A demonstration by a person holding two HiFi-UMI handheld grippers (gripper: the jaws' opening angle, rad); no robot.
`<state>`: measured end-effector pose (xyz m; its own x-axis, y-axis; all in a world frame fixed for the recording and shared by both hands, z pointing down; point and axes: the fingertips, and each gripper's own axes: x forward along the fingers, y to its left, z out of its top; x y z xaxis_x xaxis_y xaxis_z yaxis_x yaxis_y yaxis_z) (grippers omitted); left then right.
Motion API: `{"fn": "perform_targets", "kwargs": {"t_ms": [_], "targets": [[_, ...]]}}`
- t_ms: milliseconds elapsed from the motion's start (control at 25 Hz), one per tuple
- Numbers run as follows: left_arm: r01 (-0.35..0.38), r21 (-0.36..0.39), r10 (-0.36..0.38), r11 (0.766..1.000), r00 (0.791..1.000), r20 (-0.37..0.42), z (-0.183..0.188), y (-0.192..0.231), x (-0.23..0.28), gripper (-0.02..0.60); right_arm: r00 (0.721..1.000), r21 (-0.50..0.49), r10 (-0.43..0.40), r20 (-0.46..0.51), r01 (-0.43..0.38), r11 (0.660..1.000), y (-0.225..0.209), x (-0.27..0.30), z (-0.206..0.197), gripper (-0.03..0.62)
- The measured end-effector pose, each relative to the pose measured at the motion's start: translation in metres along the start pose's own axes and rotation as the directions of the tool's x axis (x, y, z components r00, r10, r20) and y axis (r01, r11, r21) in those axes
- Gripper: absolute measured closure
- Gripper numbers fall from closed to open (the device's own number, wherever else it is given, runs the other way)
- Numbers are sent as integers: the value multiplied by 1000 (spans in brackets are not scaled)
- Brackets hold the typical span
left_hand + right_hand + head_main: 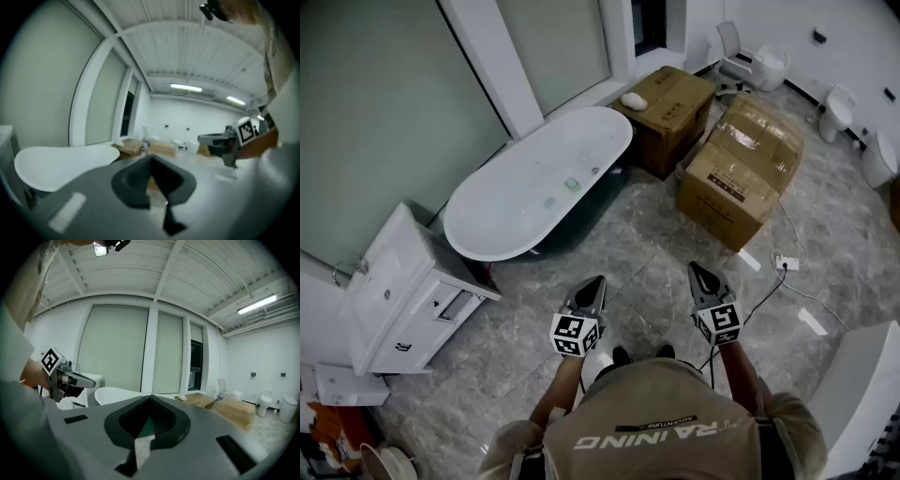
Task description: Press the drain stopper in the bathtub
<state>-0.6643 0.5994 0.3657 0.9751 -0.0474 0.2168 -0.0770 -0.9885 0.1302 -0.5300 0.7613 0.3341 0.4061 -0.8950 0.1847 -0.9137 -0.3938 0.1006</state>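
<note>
Marble floor [642, 272], white bathtub [520, 178] beside windows, cardboard boxes [741, 164]

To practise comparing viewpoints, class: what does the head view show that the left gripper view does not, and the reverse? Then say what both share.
Only the head view: the inside of the bathtub, with a small round fitting on its floor, probably the drain stopper. Only the left gripper view: the strip lights overhead, and the left claw seen close, jaws together on nothing. Both: the tub's white rim, the cardboard boxes and the right claw, held well short of the tub.
</note>
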Motion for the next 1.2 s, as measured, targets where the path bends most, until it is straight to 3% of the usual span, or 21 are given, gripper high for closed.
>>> {"fn": "perform_targets", "kwargs": {"t_ms": [120,320,520,720,920,1200], "targets": [[7,6,-7,1000,1000,11,9,11,-6,578,1000,58,0,1,0,998,18,5,2,586],[74,-6,-74,997,997,-10,0,32,6,578,1000,49,-4,-18,5,999,44,33,0,586],[109,-13,-110,994,994,-23,-2,49,19,579,998,75,-45,-31,47,996,43,48,1,586],[129,-72,-134,989,989,-68,-26,56,30,578,995,105,-64,-78,72,992,38,63,-13,585],[106,-89,-114,990,989,-98,-33,58,64,580,994,134,-34,-105,48,990,9,89,-32,585],[62,-37,-65,997,993,-101,20,78,158,578,996,201,52,-73,-37,979,-65,164,-25,586]]}}
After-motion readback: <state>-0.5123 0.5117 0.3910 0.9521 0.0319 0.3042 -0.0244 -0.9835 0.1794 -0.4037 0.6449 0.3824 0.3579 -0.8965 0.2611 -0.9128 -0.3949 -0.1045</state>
